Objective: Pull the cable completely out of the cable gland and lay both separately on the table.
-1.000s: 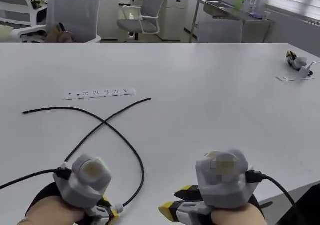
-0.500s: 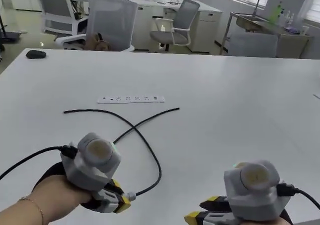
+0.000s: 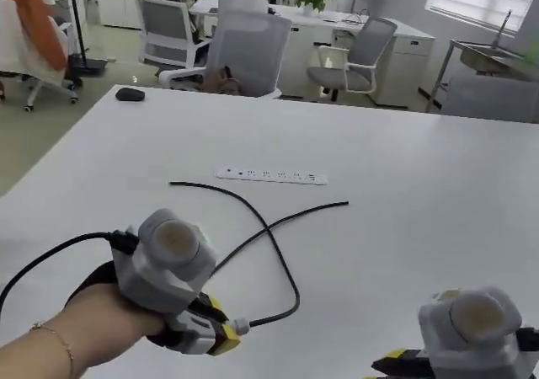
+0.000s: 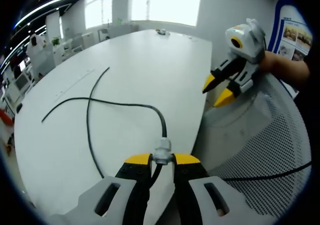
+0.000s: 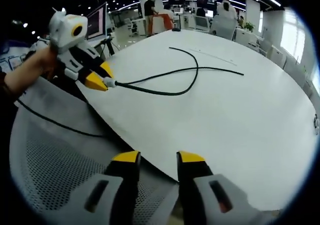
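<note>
The left gripper [image 4: 161, 161] holds a small pale grey plastic cable gland [image 4: 162, 151] pinched between the tips of its yellow-tipped fingers [image 4: 137, 160], which stand narrow around it. The gland sits at the very fingertips, just off the near edge of the white worktop [image 3: 404, 227]. A thin black cable [image 3: 282, 261] runs through the gland: one stretch leaves its front, curves across the worktop and ends near a flat white power strip [image 3: 269, 176], while another stretch crosses over it and passes back under the gripper. The right gripper [image 5: 157, 160] hangs well apart from the gland, below the worktop's edge and above a grey mesh chair [image 5: 60, 160]. Its fingers [image 5: 125, 157] are parted with nothing between them, and they touch neither cable nor gland.
</note>
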Motion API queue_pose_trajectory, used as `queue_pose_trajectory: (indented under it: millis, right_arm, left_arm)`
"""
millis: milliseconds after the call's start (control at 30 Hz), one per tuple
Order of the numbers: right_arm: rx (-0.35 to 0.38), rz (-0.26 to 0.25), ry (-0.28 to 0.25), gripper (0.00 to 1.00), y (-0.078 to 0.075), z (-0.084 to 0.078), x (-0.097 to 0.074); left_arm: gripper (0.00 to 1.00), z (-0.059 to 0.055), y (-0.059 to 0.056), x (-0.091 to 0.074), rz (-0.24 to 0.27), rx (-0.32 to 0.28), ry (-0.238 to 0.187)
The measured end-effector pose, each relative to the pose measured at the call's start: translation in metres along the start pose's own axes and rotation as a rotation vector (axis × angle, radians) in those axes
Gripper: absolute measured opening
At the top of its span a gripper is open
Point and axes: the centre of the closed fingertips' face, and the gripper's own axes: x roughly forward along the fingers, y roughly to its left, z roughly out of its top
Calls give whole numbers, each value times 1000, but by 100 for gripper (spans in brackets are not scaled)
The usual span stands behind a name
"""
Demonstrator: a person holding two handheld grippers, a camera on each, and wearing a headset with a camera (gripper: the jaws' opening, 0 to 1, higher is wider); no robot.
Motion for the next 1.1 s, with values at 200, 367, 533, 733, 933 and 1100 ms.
queue_pose_trajectory:
  millis: [200, 367, 533, 733, 933, 1100]
  right_arm:
    - [-139, 106, -26, 27, 15, 41, 9]
    - [-243, 238, -12, 32, 40, 66, 29]
    - [-318, 315, 22, 32, 57, 75, 44]
    - [-405, 423, 3, 30, 77, 95, 49]
    - [-500, 542, 6, 22, 103, 97, 56]
    - [-573, 595, 80, 21, 117, 80, 65]
  left_arm:
    - [17, -5, -1, -9, -15, -4, -4]
    - [17, -7, -1, -14, -24, -7, -4]
    - [17, -9, -2, -15, -35, 37, 9]
    - [17, -13, -9, -17, -64, 81, 14]
    - [17, -20, -17, -10, -92, 116, 21]
    - [17, -12, -23, -5, -99, 211, -8]
